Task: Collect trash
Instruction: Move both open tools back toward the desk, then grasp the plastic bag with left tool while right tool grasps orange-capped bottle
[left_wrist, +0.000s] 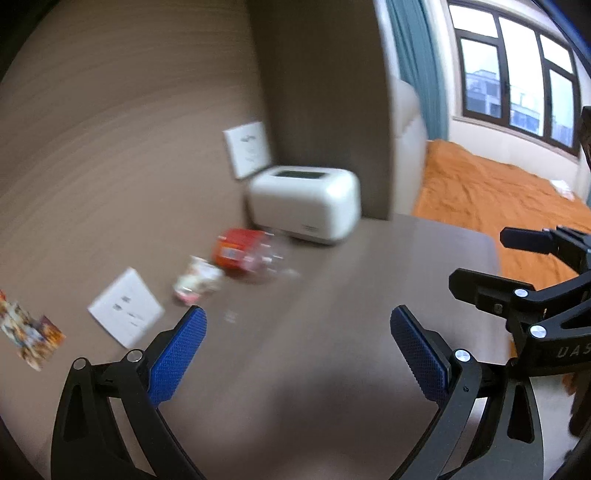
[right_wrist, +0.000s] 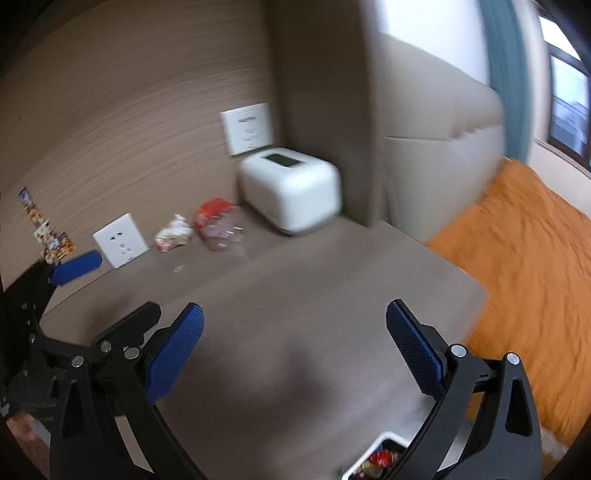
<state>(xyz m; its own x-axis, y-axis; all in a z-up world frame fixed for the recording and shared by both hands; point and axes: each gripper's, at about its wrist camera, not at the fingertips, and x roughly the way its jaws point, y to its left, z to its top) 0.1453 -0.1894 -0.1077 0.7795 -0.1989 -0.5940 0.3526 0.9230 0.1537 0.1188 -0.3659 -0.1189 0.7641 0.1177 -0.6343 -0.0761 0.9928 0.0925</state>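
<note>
Trash lies on the brown table by the wall: a red-orange wrapper under a clear plastic bag and a crumpled pale wrapper. A tiny scrap sits nearer. My left gripper is open and empty, a short way in front of the wrappers. My right gripper is open and empty too, over the table's middle; it also shows at the right of the left wrist view. A white bin holding colourful wrappers peeks in below the table's near edge.
A white box-shaped appliance stands in the corner beside a brown partition. Wall sockets and stickers are on the wall. An orange-covered bed lies right of the table edge.
</note>
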